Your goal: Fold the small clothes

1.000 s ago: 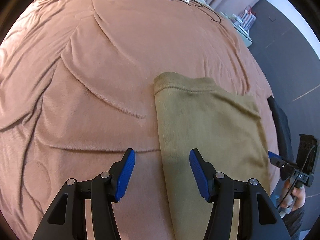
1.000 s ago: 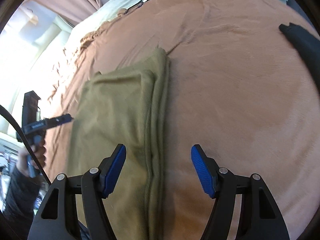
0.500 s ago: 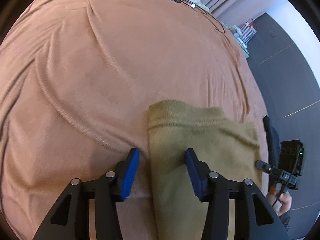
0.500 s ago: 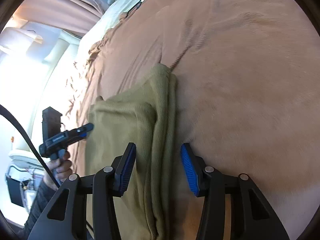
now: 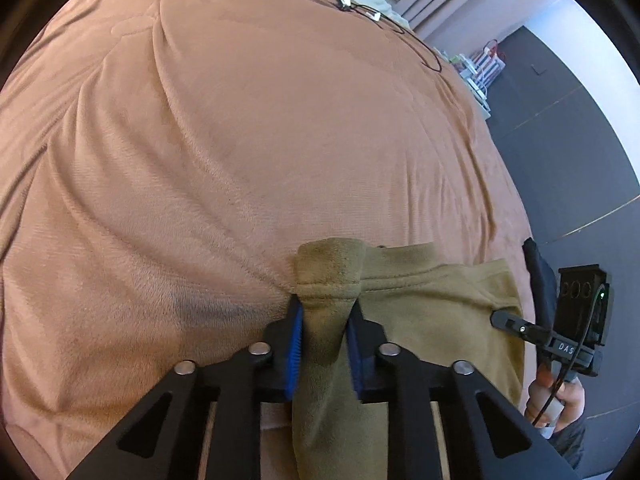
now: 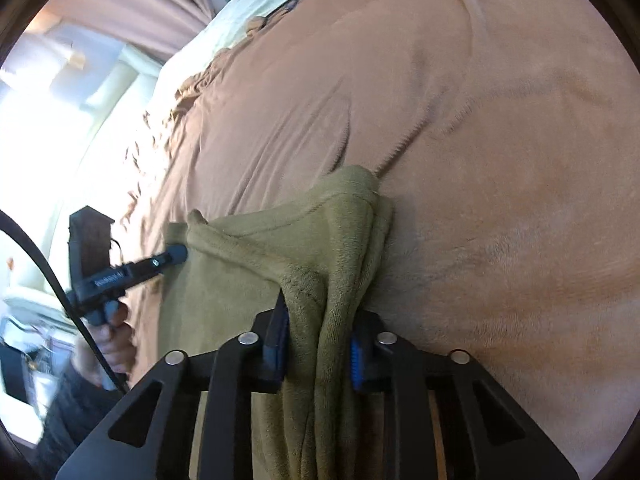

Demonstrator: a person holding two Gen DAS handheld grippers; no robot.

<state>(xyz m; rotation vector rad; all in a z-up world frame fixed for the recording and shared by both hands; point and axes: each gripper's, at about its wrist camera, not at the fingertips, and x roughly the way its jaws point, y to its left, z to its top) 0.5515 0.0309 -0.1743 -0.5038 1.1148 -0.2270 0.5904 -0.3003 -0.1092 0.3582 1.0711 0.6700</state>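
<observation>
Left gripper (image 5: 323, 334): jaws closed on a bunched hem corner of the olive garment (image 5: 436, 320), which lies on the brown blanket (image 5: 240, 140) at 5 o'clock in the left wrist view. Right gripper (image 6: 318, 344): jaws clamped on the garment's layered folded edge. Only the left view shows the black cable (image 5: 400, 28) at 1 o'clock. Only the right view shows the pale sheet (image 6: 256, 4) at 11 o'clock and the stacked layers.
</observation>
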